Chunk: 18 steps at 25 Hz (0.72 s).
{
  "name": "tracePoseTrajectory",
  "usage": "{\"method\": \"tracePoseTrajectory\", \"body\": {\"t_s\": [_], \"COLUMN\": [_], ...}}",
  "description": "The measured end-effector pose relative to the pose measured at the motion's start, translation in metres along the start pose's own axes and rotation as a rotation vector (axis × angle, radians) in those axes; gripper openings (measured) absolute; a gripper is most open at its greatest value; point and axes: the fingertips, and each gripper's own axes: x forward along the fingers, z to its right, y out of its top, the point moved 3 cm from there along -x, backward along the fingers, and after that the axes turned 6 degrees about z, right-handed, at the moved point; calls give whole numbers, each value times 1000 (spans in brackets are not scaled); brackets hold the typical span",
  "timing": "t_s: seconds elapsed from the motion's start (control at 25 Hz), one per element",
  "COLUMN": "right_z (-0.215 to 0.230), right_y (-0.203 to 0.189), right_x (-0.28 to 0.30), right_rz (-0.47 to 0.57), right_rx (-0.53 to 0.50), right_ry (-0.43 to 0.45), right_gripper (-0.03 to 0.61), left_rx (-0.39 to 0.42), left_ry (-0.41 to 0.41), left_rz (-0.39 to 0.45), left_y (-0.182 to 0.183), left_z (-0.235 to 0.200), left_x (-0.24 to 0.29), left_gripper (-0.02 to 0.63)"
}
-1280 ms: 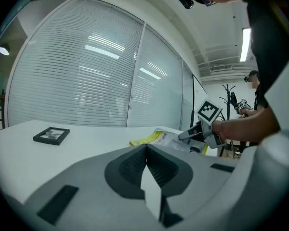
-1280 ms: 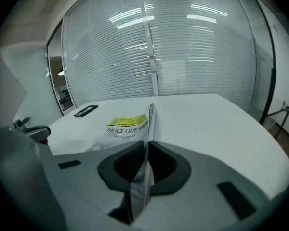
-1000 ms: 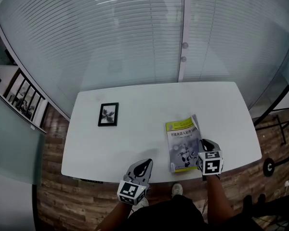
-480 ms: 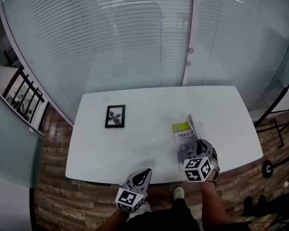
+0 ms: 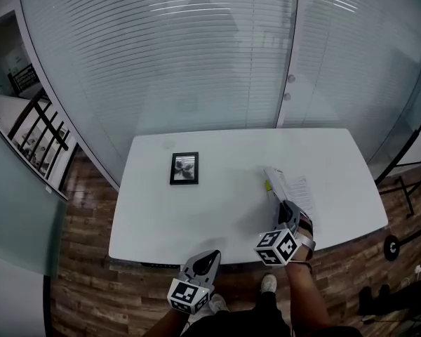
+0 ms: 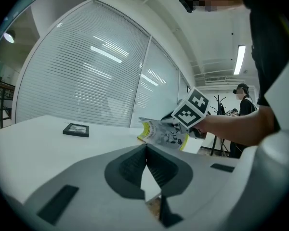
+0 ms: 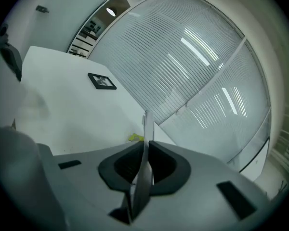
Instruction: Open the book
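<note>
Far left in the head view: dark wood floor and a black railing behind glass. Next, a white table set against a wall of pale blinds. On its left half, lying flat and well apart from everything else, a small black picture frame.

At the table's near edge, left of centre, the left gripper. In the left gripper view, that gripper closed tight, pad against pad, nothing between. Looks along the tabletop, with the frame off to the left and the book to the right.

Right of centre on the table, near the front edge, the book. Lies with white pages bared and the front cover lifted almost upright along the left side, a strip of yellow at its foot.

At the book's near end, the right gripper, rolled onto its side, marker cube turned toward the camera. In the right gripper view, that gripper with jaws narrow, clamped on the cover, seen edge-on as a thin grey sheet standing between the pads.

Farther right, past the table's end, a black round object on the floor.
</note>
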Motion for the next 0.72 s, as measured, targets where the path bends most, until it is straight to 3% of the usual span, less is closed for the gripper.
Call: {"method": "tracePoseTrajectory", "body": {"t_s": [0.4,0.72], "right_z": [-65,-140], "right_y": [50,66], "right_x": [-11,-16], "right_rz": [41,12], "right_rx": [-146,-265], "right_ry": [73,237], "right_gripper": [43,49], "left_rx": [-15,-30], "left_ry": [46,89], "left_rz": [-50,-59], "left_y": [-13,-19], "left_z": [-21,-30], "left_x": [-41,-52], "left_gripper": [9,9]}}
